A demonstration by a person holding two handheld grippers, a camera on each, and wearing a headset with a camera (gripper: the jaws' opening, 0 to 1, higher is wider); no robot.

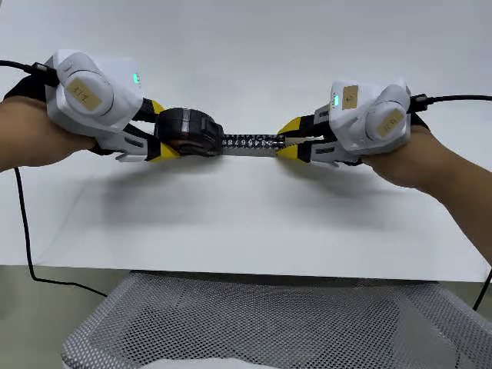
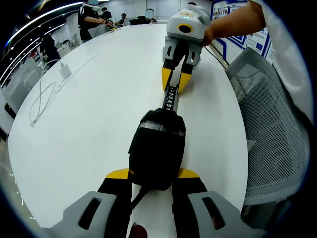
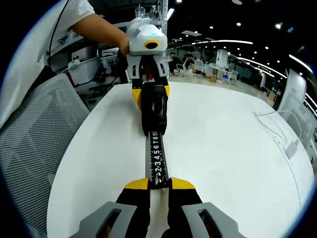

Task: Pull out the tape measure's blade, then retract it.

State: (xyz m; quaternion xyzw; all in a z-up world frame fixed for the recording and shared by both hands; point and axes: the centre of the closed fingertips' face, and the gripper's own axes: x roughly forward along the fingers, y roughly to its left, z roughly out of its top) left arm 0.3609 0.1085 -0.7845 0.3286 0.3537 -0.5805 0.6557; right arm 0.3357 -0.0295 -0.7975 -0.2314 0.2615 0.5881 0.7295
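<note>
Scene: a white worktop (image 1: pixel 231 46) is seen from above, with two grippers held out over it, one in each of a person's hands.
Left hand-held gripper (image 1: pixel 165 134): it is closed around the tape measure (image 1: pixel 188 131). The black case is clamped between the yellow-tipped jaws, one tip pressed against each side.
Right hand-held gripper (image 1: pixel 290 138): the jaws are pinched narrow on the free end of the blade (image 1: pixel 250 143), with the yellow tips nearly meeting over it.
Tape measure: it is held between the two grippers, over the middle of the worktop. It appears to be lifted clear of the surface, and a soft shadow is cast below it.
Blade: a short length is extended. It is stretched straight from the mouth of the case to the right jaws. White numerals from 2 to 9 can be read on its dark face in the right gripper view.
Grippers together: they are pointed at each other, tip towards tip, and joined by the blade.
Surroundings: a grey mesh chair (image 1: pixel 269 323) is seen at the near edge of the worktop. A black cable (image 1: pixel 23 231) is hung down at the left. A white cord (image 2: pixel 49 89) is laid on the worktop, well apart from the grippers.
</note>
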